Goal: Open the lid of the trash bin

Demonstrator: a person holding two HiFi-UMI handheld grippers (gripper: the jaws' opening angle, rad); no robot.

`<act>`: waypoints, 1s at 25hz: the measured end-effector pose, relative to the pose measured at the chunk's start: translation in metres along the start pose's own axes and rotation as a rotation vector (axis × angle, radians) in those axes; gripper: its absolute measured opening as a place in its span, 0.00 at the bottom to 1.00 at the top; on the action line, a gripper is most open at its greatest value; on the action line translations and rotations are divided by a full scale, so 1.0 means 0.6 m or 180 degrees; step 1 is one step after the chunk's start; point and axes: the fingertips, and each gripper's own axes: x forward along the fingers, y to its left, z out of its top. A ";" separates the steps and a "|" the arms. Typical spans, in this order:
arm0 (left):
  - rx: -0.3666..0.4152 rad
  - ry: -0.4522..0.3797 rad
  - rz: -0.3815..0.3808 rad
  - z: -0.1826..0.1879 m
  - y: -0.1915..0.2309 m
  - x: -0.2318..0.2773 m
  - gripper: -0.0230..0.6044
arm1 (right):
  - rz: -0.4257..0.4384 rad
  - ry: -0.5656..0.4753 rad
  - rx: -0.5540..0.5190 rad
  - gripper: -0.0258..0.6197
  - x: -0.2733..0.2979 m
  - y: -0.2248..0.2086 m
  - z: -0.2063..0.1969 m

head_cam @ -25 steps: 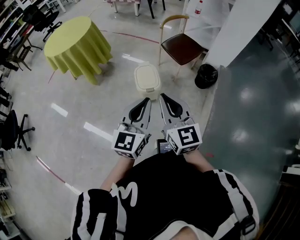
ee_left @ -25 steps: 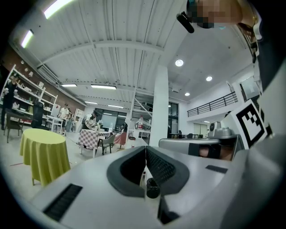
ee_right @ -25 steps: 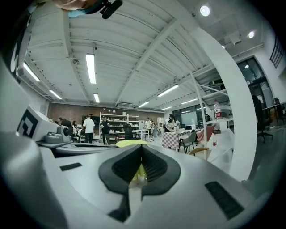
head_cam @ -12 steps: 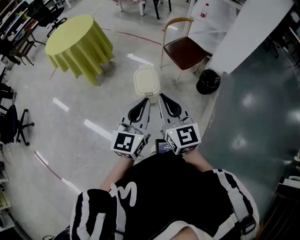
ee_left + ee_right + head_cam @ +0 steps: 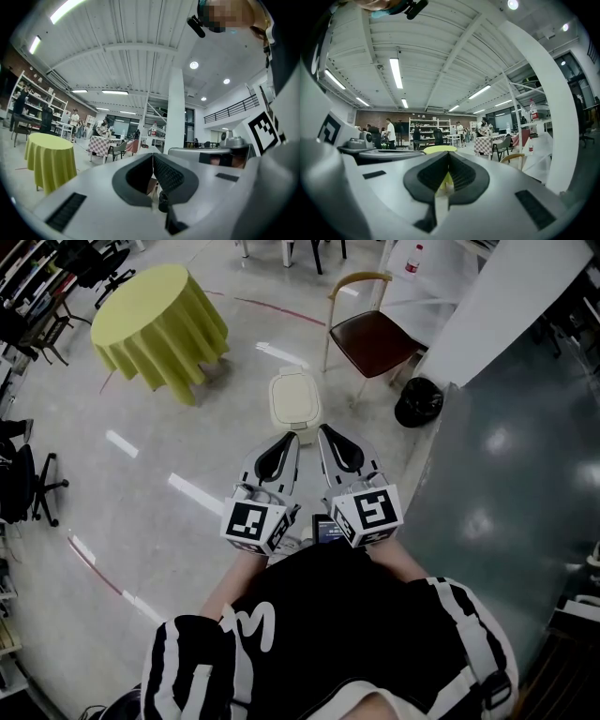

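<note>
**Both claws closed, held short of the shut trash bin**

The cream trash bin [image 5: 294, 399] stands on the pale polished floor [image 5: 178, 456], ahead of the person and well apart from both claws; its lid [image 5: 294, 392] lies flat and closed.

The left claw [image 5: 292, 439] and the right claw [image 5: 325, 433] are held side by side close to the person's body, both pointing forward toward the bin; in the head view their tips sit just below the bin, with bare floor between.

In the left gripper view the left claw [image 5: 153, 155] has its jaws pressed together at the tips, with nothing between them; in the right gripper view the right claw [image 5: 448, 153] is likewise closed and empty.

The marker cube of the left claw [image 5: 255, 524] and that of the right [image 5: 372, 513] sit near the person's black top with white stripes [image 5: 328, 634].

To the left of the bin stands a round table under a yellow-green cloth [image 5: 159, 324]; to its right stands a chair with a dark red seat [image 5: 372, 337]; beyond the chair, a small black round container [image 5: 417, 399] sits at the edge of a grey-green wall panel [image 5: 506, 456].
</note>
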 end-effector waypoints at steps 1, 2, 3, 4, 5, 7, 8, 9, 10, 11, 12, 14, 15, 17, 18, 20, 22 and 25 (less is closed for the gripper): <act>-0.0003 -0.0001 0.0001 0.002 0.000 -0.001 0.05 | -0.0005 -0.0006 0.0006 0.06 -0.001 -0.001 0.001; 0.0000 -0.0008 0.0005 0.004 -0.001 -0.001 0.05 | -0.0006 -0.0013 0.0011 0.06 -0.001 -0.001 0.003; 0.0006 -0.0017 0.0012 0.006 0.000 -0.001 0.05 | -0.0001 -0.0018 0.0012 0.06 0.000 -0.002 0.004; 0.0008 -0.0019 0.0022 0.007 0.001 -0.002 0.05 | 0.0008 -0.0019 0.0008 0.06 0.001 -0.001 0.005; 0.0008 -0.0015 0.0033 0.006 0.003 -0.003 0.05 | 0.0019 -0.0018 0.0002 0.06 0.002 0.002 0.004; 0.0015 -0.0019 0.0052 0.004 0.007 -0.005 0.05 | 0.0039 -0.0016 -0.0010 0.06 0.002 0.006 0.002; 0.0013 -0.0023 0.0061 0.003 0.007 -0.005 0.05 | 0.0047 -0.0017 -0.0013 0.06 0.002 0.006 0.000; 0.0009 -0.0024 0.0069 0.002 0.007 -0.005 0.05 | 0.0053 -0.0018 -0.0015 0.06 0.002 0.005 -0.001; 0.0007 -0.0025 0.0075 0.002 0.006 -0.004 0.05 | 0.0058 -0.0019 -0.0016 0.06 0.002 0.004 -0.001; 0.0007 -0.0025 0.0079 0.002 0.006 -0.003 0.05 | 0.0061 -0.0020 -0.0016 0.06 0.002 0.002 0.000; 0.0010 -0.0024 0.0082 0.002 0.006 -0.002 0.05 | 0.0063 -0.0021 -0.0017 0.06 0.003 0.001 0.001; 0.0015 -0.0023 0.0088 0.003 0.007 -0.001 0.05 | 0.0066 -0.0023 -0.0017 0.06 0.005 0.000 0.003; 0.0016 -0.0023 0.0093 0.004 0.008 0.000 0.05 | 0.0069 -0.0023 -0.0015 0.06 0.007 -0.001 0.003; 0.0018 -0.0018 0.0107 0.004 0.009 0.001 0.05 | 0.0080 -0.0021 -0.0005 0.06 0.008 -0.003 0.003; 0.0016 -0.0018 0.0117 0.004 0.009 0.001 0.05 | 0.0087 -0.0021 0.0002 0.06 0.008 -0.003 0.003; 0.0019 -0.0023 0.0137 0.003 0.006 -0.001 0.05 | 0.0098 -0.0026 0.0010 0.06 0.005 -0.004 0.001; 0.0036 -0.0007 0.0162 0.001 0.004 -0.003 0.05 | 0.0114 -0.0027 0.0021 0.06 0.004 -0.005 -0.003; 0.0038 0.0028 0.0211 0.003 0.002 -0.003 0.05 | 0.0156 -0.0027 0.0052 0.06 0.001 -0.005 -0.001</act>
